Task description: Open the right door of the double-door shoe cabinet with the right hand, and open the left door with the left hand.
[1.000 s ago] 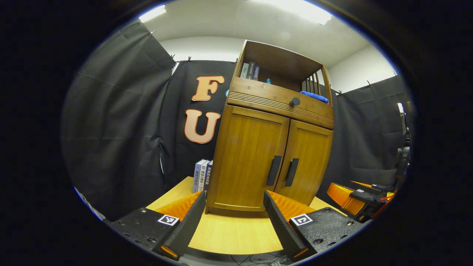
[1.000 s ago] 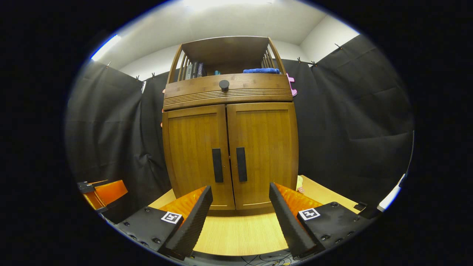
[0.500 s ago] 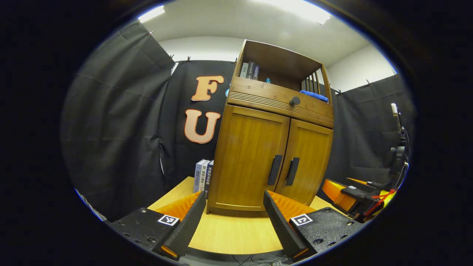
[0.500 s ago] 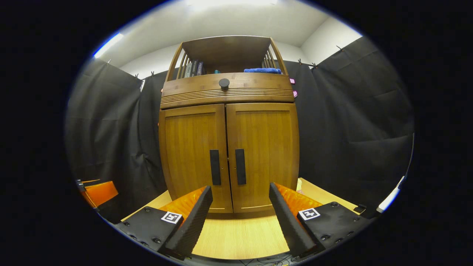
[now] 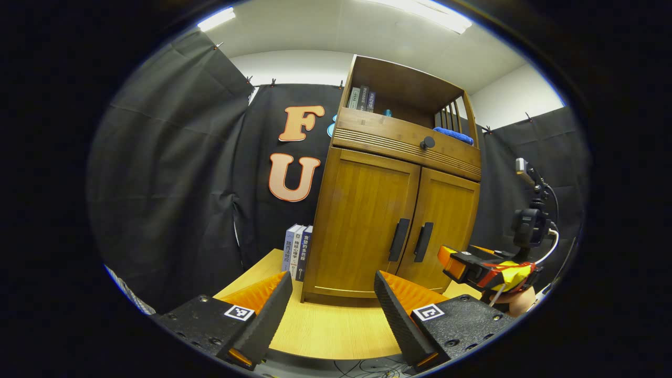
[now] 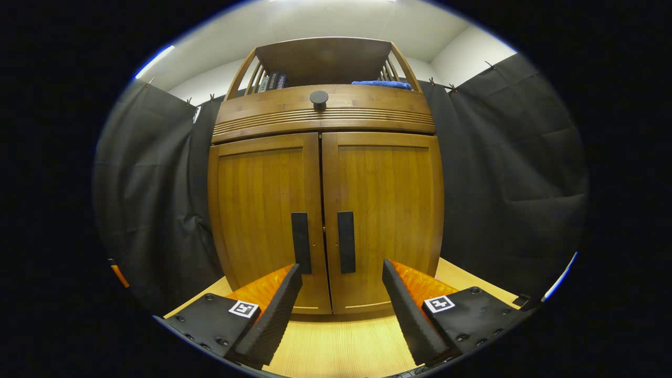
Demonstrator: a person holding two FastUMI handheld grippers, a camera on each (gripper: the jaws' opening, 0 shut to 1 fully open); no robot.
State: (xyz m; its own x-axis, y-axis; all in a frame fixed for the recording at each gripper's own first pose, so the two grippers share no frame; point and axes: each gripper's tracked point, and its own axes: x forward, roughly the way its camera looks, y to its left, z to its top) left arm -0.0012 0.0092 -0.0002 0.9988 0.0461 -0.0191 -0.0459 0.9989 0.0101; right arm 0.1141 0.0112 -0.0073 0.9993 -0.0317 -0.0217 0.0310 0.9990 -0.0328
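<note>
Both doors (image 6: 325, 220) are closed; right gripper (image 6: 341, 310) and left gripper (image 5: 331, 315) gape wide, empty. Aimed badly, right might grab the left handle (image 6: 301, 242).

Recording booth: black cloth walls (image 5: 173, 173), wooden cabinet (image 6: 325, 210).

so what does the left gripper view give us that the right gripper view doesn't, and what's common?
Left gripper view: a row of upright books on the light wooden tabletop beside the cabinet's left side, plus the right gripper off to the right, near the right door, with part of a hand under it.

Right gripper view: a head-on look at both closed doors, so the right door's dark vertical handle sits between that gripper's open fingers.

Both: the brown wooden double-door shoe cabinet, the round dark knob, the blue cloth and shelf books.
</note>
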